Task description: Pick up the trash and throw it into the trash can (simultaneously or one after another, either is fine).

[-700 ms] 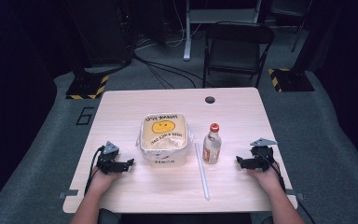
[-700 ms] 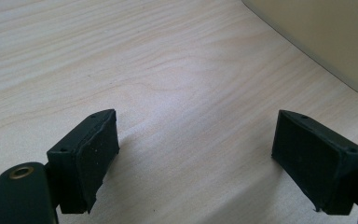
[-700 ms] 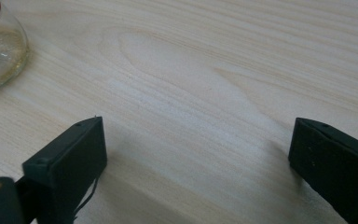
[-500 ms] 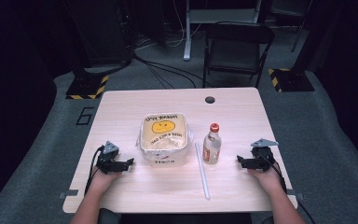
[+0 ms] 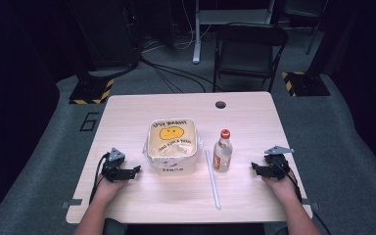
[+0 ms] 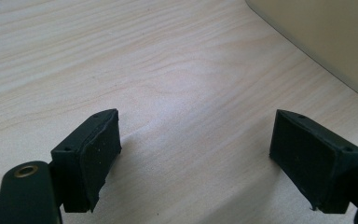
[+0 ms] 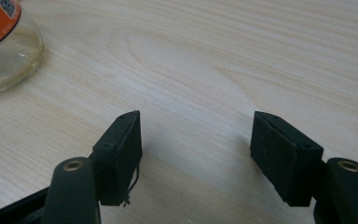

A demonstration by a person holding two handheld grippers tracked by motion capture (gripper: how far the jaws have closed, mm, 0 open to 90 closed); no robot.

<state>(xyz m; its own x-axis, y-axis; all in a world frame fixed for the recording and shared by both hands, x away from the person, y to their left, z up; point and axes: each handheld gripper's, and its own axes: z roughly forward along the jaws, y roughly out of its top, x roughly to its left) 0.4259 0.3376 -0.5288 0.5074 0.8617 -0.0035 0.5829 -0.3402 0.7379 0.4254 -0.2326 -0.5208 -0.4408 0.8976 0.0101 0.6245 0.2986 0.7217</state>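
A: From above, a tub [image 5: 172, 146] with a smiley on its lid sits mid-tabletop [image 5: 127, 112], a red-capped bottle [image 5: 222, 151] upright just to its right, a white straw [image 5: 212, 178] lying between and in front of them.

B: And the tongs?

A: The left tongs [image 5: 136, 170] rest on the wood left of the tub, the right tongs [image 5: 254, 168] right of the bottle, each in a hand. Both point inward and touch neither.

B: What do the close views add?

A: The gap. In the left gripper view the left tongs [image 6: 196, 156] stand spread wide over bare wood, nothing between the jaws; a beige tub wall [image 6: 326, 42] cuts the upper right corner, ahead and apart. In the right gripper view the right tongs [image 7: 196, 156] are likewise spread and empty, the bottle's [image 7: 4, 42] clear base and orange label at upper left, ahead of the left jaw.

B: Beyond the tabletop?

A: A folding chair [image 5: 248, 49], cables on grey floor, seen from above.
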